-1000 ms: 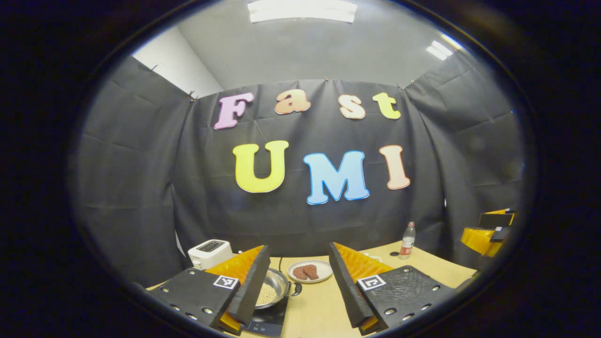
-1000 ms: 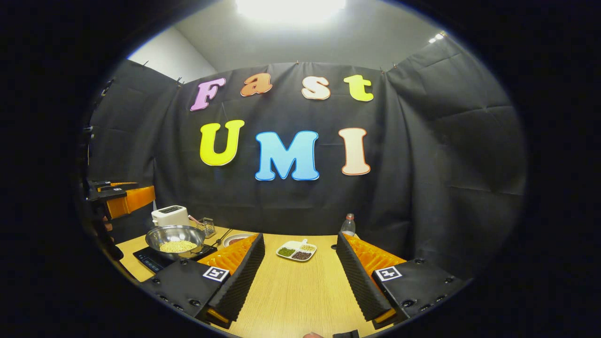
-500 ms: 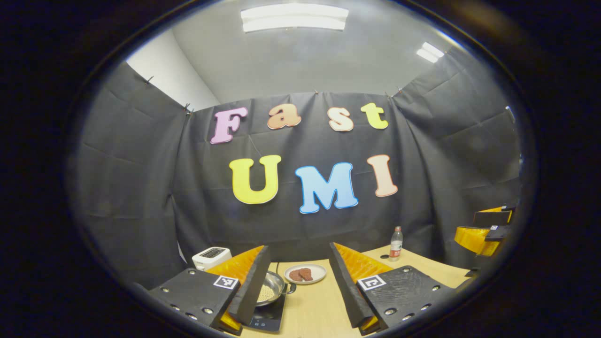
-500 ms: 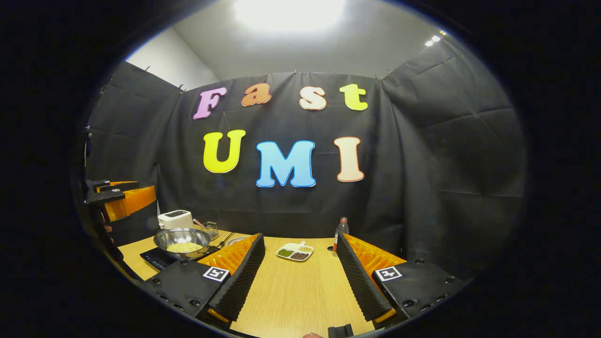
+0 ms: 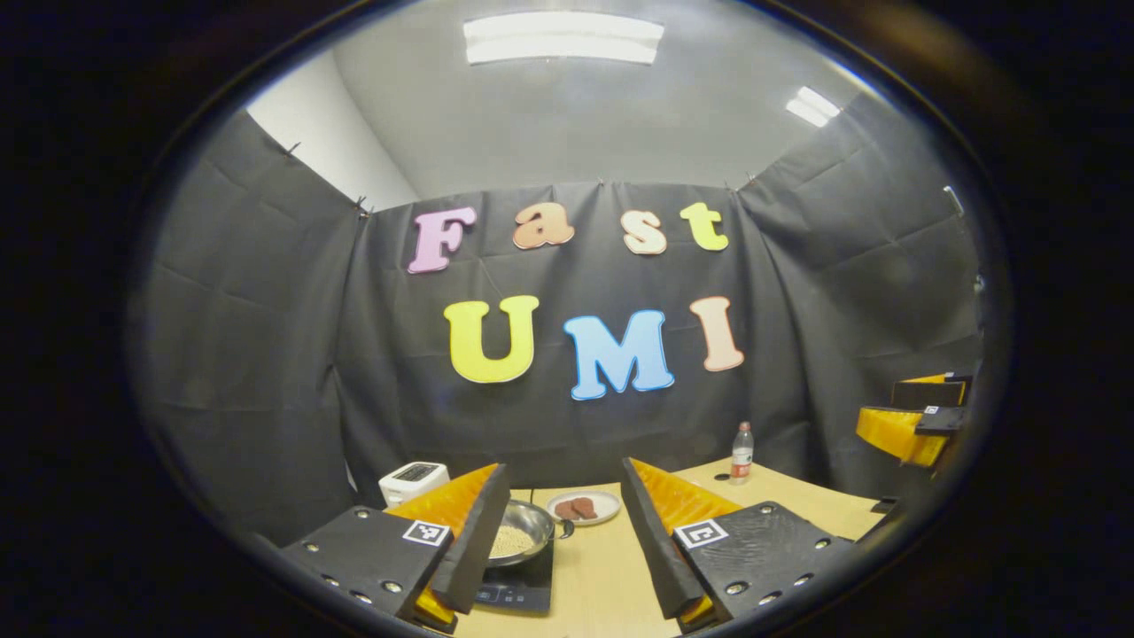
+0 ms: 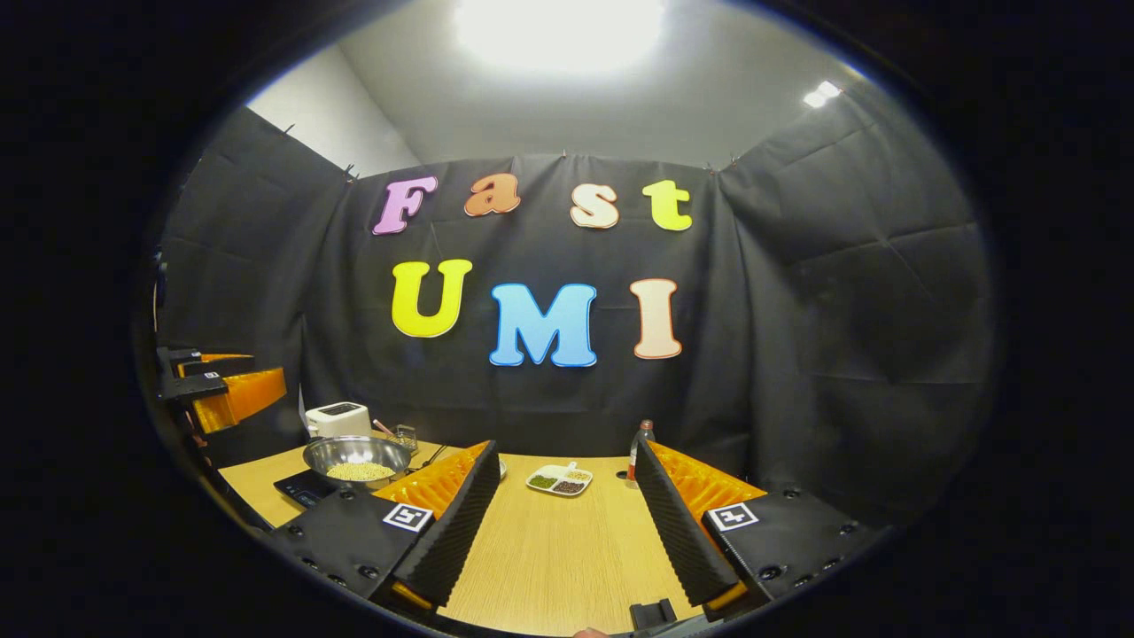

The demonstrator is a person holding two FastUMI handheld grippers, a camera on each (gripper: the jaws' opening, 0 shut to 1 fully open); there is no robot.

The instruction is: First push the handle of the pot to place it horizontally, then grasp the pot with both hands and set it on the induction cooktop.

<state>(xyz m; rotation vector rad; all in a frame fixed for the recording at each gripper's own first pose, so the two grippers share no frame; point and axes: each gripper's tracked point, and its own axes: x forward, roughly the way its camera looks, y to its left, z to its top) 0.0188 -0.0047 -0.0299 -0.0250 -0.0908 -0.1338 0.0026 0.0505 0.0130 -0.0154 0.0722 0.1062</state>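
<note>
Both grippers I hold raised above the table [image 6: 549, 558] with nothing between their fingers. My left gripper [image 5: 556, 549] stands spread wide, and in its view the pot [image 5: 523, 540] shows just past its left finger, partly hidden by it. The pot sits on the induction cooktop [image 5: 518, 589], a dark flat slab on the wooden table, and holds pale yellow grains. A short dark handle [image 5: 564, 530] sticks out from the pot's right side toward a plate [image 5: 585, 507] with brown pieces on it. Behind the pot I see a white toaster [image 5: 412, 481], and farther right a bottle [image 5: 741, 452] stands upright near the table's far edge.

My right gripper [image 6: 560, 523] is likewise released, its jaws wide apart over bare wood. From its view the pot [image 6: 357, 456] rests on the cooktop [image 6: 297, 486] at far left, well apart from this gripper. A divided dish [image 6: 558, 479] with green and dark fillings lies ahead between the fingers.
</note>
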